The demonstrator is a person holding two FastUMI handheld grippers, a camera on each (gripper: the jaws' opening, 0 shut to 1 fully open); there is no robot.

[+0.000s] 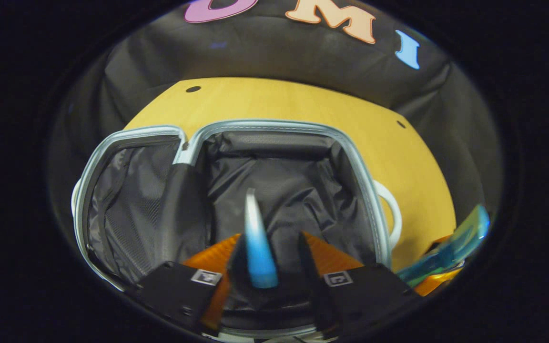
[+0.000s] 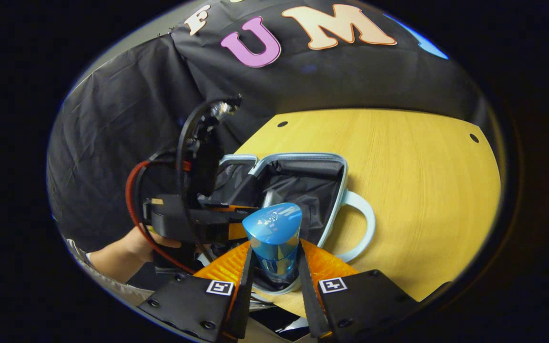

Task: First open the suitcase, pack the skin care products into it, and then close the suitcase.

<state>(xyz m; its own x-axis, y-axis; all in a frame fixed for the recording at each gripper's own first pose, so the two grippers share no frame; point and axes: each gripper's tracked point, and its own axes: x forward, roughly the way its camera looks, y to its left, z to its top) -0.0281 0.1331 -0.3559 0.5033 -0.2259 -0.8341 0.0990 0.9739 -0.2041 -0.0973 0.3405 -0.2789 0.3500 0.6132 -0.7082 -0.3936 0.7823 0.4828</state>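
Note:
The suitcase (image 1: 274,125) lies open on the yellow table (image 1: 303,102), with black lining in both halves. My left gripper (image 1: 272,238) hovers over the right half. A blurred blue-and-white tube (image 1: 257,243) stands between its fingers, against the left one, and a gap shows on the other side. My right gripper (image 2: 275,247) is shut on a blue bottle (image 2: 274,224) with a slanted top, held just in front of the suitcase (image 2: 298,156). The left gripper (image 2: 236,219) hangs over the case in the right gripper view. The blue bottle (image 1: 455,247) also shows at the right edge.
A white carry handle (image 1: 391,214) sticks out of the suitcase's right side, handle (image 2: 362,224) lying on the table. A hand (image 2: 136,245) holds the left gripper, with a red cable looping beside it. Bare table (image 2: 422,190) stretches to the right of the case.

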